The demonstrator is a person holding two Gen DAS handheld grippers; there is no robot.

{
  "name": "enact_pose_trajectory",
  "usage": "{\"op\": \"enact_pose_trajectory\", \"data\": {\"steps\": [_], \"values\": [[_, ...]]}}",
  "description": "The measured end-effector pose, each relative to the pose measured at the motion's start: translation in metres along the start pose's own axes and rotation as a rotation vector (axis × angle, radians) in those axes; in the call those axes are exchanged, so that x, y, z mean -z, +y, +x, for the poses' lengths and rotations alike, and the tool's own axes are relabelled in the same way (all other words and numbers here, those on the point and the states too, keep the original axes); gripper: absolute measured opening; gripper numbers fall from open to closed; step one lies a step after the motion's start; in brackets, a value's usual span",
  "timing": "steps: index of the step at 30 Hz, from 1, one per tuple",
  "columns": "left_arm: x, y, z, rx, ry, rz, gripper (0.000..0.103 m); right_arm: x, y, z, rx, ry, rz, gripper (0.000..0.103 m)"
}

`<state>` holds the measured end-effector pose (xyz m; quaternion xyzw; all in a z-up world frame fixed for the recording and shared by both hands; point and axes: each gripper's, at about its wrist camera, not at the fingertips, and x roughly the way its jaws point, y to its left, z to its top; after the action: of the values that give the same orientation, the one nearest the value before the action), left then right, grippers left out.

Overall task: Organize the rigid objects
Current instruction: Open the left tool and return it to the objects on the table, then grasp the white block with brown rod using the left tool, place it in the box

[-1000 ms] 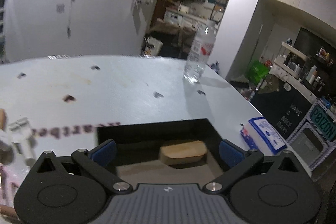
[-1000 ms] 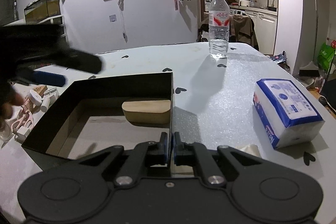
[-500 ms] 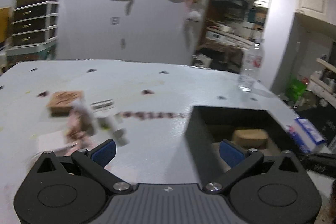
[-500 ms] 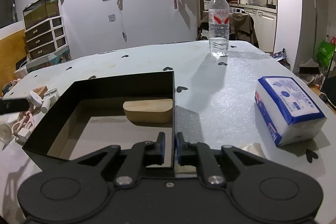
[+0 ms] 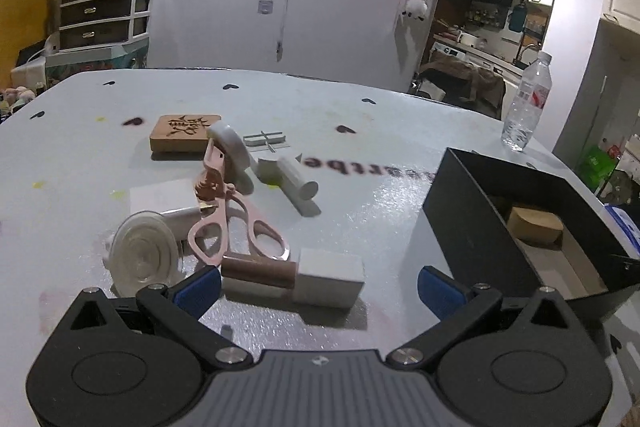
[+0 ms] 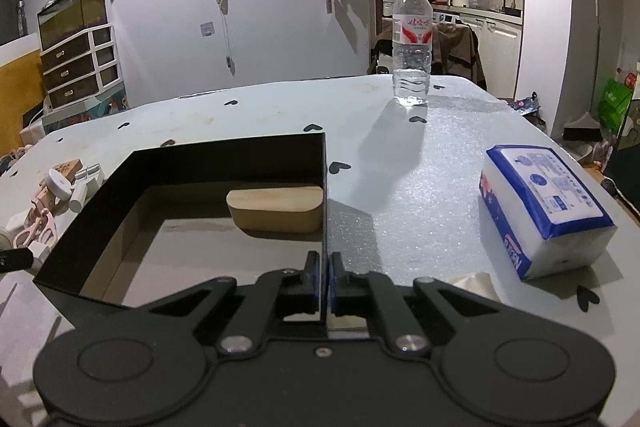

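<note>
Left gripper [image 5: 318, 285] nearest in its view, jaws spread wide and empty, blue pads apart, hovering low over a pale bench [image 5: 360, 131]. Just ahead, between the pads, a white block [image 5: 330, 277] joined to a brown cylinder [image 5: 258, 271], lying on its side. To the left, a clear round suction cup [image 5: 140, 255], tilted up on edge. Behind these, pink scissors [image 5: 236, 223] with handles toward the camera, resting over a white square box [image 5: 162, 197]. Beyond, a white tape roll [image 5: 230, 147] standing on edge, a white tube [image 5: 298, 181] lying flat, then a carved wooden tile [image 5: 184, 133] farthest in the cluster.

Off to the right, well apart from the cluster, an open black box [image 5: 472, 223] holding 1 rounded wooden block [image 5: 534, 225] against its far wall. At the far bench edge, 1 upright water bottle [image 5: 526, 103].

Right gripper [image 6: 324, 277] closed, pinching the thin right wall of the black box at its near corner. To the right of the box on the bench, a blue and white tissue pack [image 6: 544, 203].
</note>
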<state>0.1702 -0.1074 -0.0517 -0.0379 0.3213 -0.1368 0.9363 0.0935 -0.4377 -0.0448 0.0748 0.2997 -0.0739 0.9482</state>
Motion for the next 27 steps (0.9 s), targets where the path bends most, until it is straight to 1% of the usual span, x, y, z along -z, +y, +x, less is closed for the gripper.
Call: {"op": "enact_pose_trajectory", "data": {"steps": [4,8,15,17,19,20,22,27], "values": [[0.001,0.005,0.011,-0.003,0.001,-0.002,0.103,0.0,0.0,0.0,0.0,0.0,-0.001,0.005],[0.003,0.007,0.022,-0.023,0.024,0.018,0.103,0.0,0.0,0.0,0.0,0.001,-0.004,0.005],[-0.002,0.013,0.029,0.008,0.005,0.011,0.102,0.0,0.0,0.001,0.001,0.001,-0.005,0.005],[-0.003,0.011,0.03,0.014,0.007,0.02,0.101,0.0,0.0,0.0,0.001,0.001,-0.006,0.005],[-0.002,0.009,0.03,0.015,0.025,0.033,0.093,0.0,0.0,0.0,0.001,0.001,-0.005,0.005],[-0.002,0.008,0.031,0.014,0.034,0.038,0.092,0.0,0.0,0.0,0.001,0.001,-0.005,0.005],[-0.002,0.007,0.029,0.004,0.038,0.045,0.087,0.0,0.0,0.0,0.001,0.0,-0.005,0.005],[-0.003,0.008,0.025,0.001,0.068,0.023,0.087,0.0,0.0,0.0,0.001,0.001,-0.005,0.005]]}}
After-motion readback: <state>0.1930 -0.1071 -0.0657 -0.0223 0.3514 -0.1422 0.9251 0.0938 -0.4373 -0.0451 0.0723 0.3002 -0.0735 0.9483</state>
